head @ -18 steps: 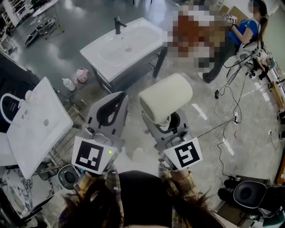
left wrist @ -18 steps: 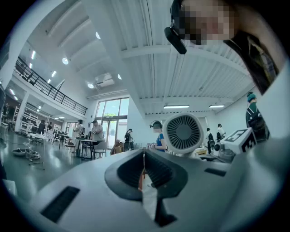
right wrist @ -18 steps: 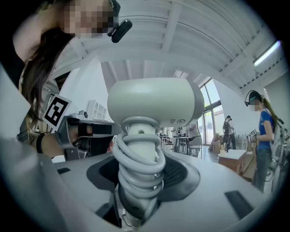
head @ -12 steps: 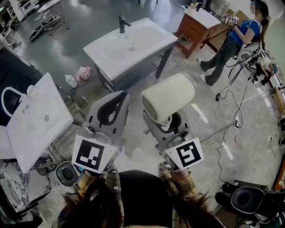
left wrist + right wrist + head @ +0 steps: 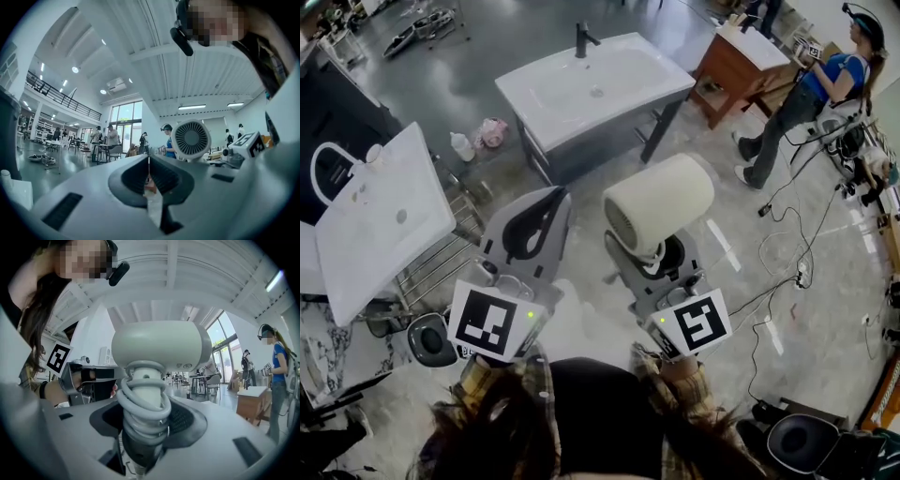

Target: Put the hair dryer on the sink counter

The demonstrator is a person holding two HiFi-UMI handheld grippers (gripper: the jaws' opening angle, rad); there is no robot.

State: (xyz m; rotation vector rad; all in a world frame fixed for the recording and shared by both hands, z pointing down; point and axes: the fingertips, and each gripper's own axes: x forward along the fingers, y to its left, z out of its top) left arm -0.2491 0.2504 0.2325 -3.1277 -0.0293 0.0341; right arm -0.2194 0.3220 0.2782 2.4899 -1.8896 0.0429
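Seen steeply from above, a person's two hand-held grippers sit side by side in the lower middle of the frame. The right gripper (image 5: 661,255) holds a cream-white plastic hair dryer (image 5: 659,202) in the air at the centre of the frame, above a pale grey polished floor (image 5: 727,309). Its fingers are clamped on the dryer's handle, which stands up between them.

The hair dryer has a short, fat, rounded barrel lying crosswise on top of the handle. The barrel end that faces the left of the frame carries a round grille of fine slats.

In the right gripper view, the right gripper (image 5: 143,425) grips the handle low down. A pale grey cord (image 5: 143,404) is wound round the handle in several thick loops, just under the smooth barrel of the hair dryer (image 5: 161,345).

The left gripper (image 5: 546,208), just to the left, has its fingers closed together with nothing between them. The left gripper view shows the left gripper (image 5: 149,171) with only a thin seam between its fingers. The round grille of the hair dryer (image 5: 191,139) faces the camera right of centre.

A white rectangular sink worktop (image 5: 656,75) with a black tap, on a dark frame, stands in the upper middle of the head view, well apart from the hair dryer. A second white basin (image 5: 380,220) sits at the left edge. A person in a blue top (image 5: 825,80) stands at the upper right, near a brown wooden cabinet (image 5: 741,61).
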